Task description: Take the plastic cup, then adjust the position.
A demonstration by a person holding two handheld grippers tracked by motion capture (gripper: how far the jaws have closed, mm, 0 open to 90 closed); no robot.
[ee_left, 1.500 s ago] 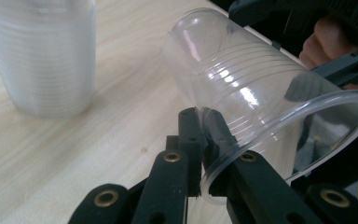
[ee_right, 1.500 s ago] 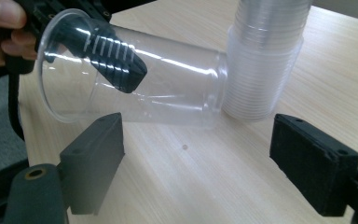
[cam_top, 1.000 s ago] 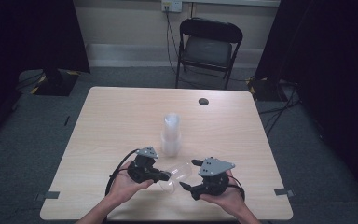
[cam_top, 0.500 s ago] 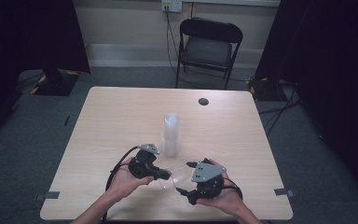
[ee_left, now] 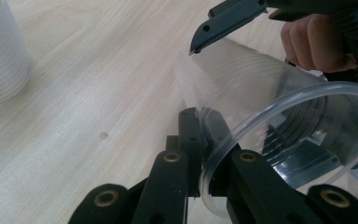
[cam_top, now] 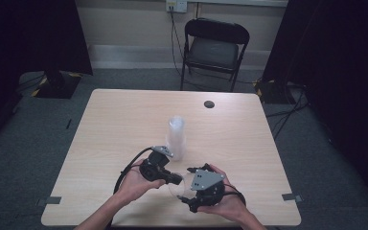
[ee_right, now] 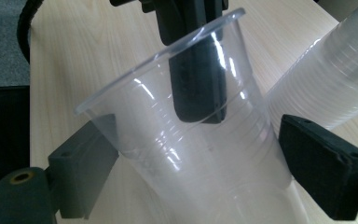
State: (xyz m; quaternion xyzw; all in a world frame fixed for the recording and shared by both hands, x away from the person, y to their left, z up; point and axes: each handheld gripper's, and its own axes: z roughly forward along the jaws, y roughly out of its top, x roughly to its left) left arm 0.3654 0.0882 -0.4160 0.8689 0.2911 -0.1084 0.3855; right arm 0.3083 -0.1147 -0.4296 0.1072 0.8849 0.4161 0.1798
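Since the earlier frame the right tool (cam_top: 188, 191) has been drawn slightly toward the near edge of the worktop (cam_top: 124, 120), and its jaws have just been opening; they are now standing apart on either side of the clear plastic cup (ee_right: 191, 154), one on each flank without pressing on it. The left tool (cam_top: 176, 179) is being held closed on the rim of that cup, one jaw inside and one outside; the cup is being carried tilted above the worktop between both tools. Both hands are being kept low near the front edge; the stack of cups (cam_top: 176, 136) is standing upright just behind them.
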